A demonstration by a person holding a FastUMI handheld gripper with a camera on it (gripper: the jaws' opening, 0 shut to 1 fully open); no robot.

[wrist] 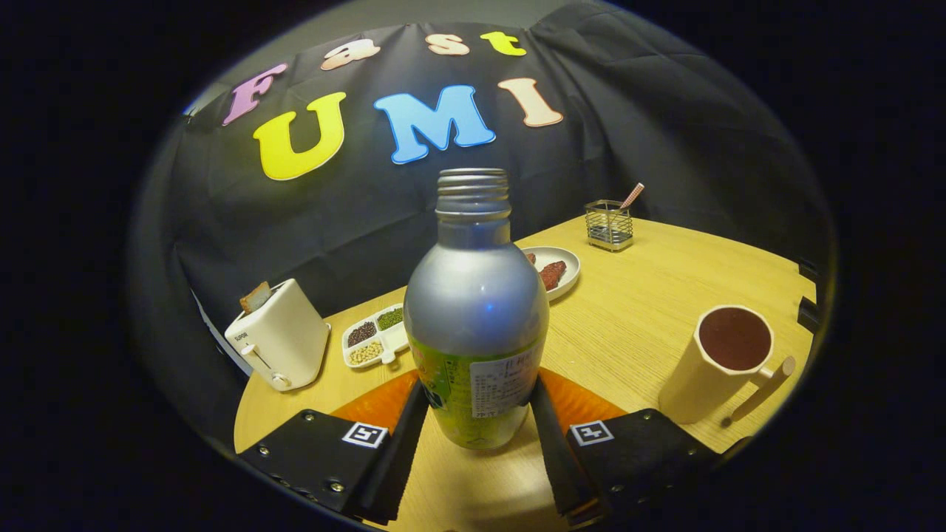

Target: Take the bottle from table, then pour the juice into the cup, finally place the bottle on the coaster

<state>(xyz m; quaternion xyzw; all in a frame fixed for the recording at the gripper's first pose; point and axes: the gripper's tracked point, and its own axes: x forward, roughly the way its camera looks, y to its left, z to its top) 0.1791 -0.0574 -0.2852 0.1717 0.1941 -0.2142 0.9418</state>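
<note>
A silver metal bottle (474, 295) with a green label and an uncapped threaded neck stands upright between my fingers. My gripper (479, 432) is shut on its lower body, the left finger (405, 436) and right finger (553, 436) pressing its two sides. An orange round coaster (373, 406) lies under and just behind the bottle's base; whether the bottle rests on it I cannot tell. A cream cup (720, 362) with a handle stands ahead to the right of the fingers, its inside dark reddish-brown.
On the wooden table (635, 295), a white toaster (279, 343) with a slice of bread stands beyond the left finger. A divided dish of beans (373, 336) lies beside it. A plate with food (554, 270) and a wire holder (609, 225) are farther back.
</note>
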